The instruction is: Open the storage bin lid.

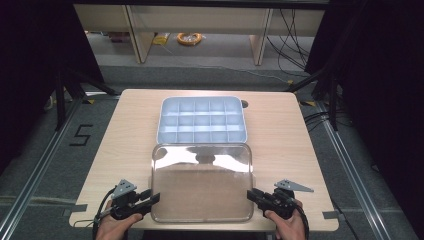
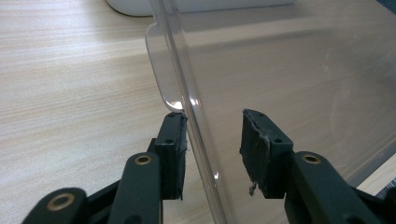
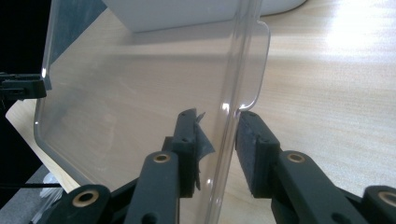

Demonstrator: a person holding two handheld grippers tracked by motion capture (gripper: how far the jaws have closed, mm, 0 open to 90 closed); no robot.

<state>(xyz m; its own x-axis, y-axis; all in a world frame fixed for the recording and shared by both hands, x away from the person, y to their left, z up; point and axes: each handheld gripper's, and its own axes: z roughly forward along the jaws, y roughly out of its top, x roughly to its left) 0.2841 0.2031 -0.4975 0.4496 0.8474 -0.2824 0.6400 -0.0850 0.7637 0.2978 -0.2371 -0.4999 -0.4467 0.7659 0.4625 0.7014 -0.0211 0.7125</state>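
Note:
A clear plastic lid (image 1: 200,185) lies over the front of the wooden table (image 1: 280,130), just in front of a pale blue compartment tray (image 1: 162,120). My left gripper (image 1: 155,197) is at the lid's front left edge. In the left gripper view the lid's rim (image 2: 196,126) stands between the open jaws of my left gripper (image 2: 215,116), against the left pad. My right gripper (image 1: 251,194) is at the front right edge. There my right gripper (image 3: 218,116) is open too, with the lid (image 3: 140,93) and its rim in the narrow gap between the pads.
The tray (image 2: 135,7) has several empty compartments and sits close behind the lid. Bare table runs to either side of both. A small hole (image 1: 244,104) is in the tabletop by the tray's far right corner. Grey floor and dark stands surround the table.

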